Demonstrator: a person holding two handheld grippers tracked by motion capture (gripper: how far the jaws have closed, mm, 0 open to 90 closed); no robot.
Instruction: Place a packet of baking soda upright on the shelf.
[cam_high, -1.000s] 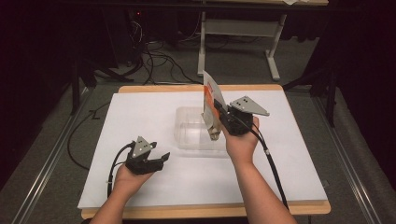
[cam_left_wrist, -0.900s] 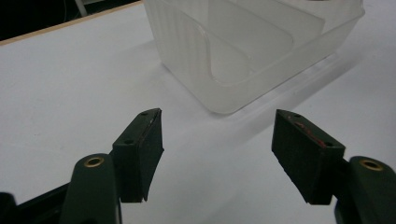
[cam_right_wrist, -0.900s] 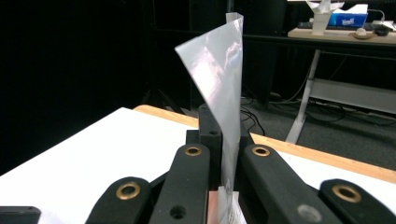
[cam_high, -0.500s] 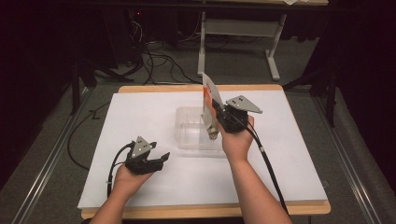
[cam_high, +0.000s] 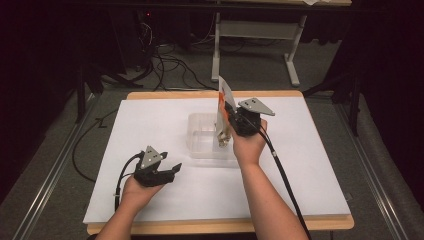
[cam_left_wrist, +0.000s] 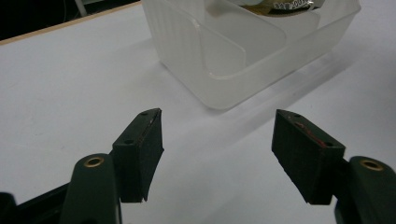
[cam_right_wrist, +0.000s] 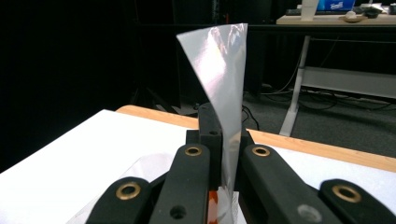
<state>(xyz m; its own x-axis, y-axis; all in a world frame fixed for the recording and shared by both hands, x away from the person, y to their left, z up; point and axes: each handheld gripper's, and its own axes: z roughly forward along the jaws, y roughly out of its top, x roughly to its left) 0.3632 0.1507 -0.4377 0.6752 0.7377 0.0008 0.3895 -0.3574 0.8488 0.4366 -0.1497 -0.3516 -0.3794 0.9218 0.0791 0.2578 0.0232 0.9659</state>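
My right gripper (cam_high: 229, 119) is shut on a foil packet (cam_high: 223, 102), white and orange outside and silvery inside, and holds it upright. The packet's lower end dips into a clear plastic container (cam_high: 202, 140) at the middle of the white table. In the right gripper view the packet (cam_right_wrist: 223, 79) rises from between the closed jaws of my right gripper (cam_right_wrist: 225, 140). My left gripper (cam_high: 172, 171) rests low at the front left, open and with nothing in it. The left gripper view has the left gripper (cam_left_wrist: 217, 154) facing the container (cam_left_wrist: 219, 56), a short way off, with the packet's end (cam_left_wrist: 285, 5) inside.
A white sheet (cam_high: 310, 165) covers the wooden table top. The container has a dividing wall (cam_left_wrist: 243, 35) inside. Beyond the table's far edge lie floor cables (cam_high: 165, 65) and a desk frame (cam_high: 250, 30). A cable (cam_high: 285, 180) trails from the right gripper along the forearm.
The right hand has shifted slightly left and down with the packet, over the container. The left hand and gripper have stayed where they were.
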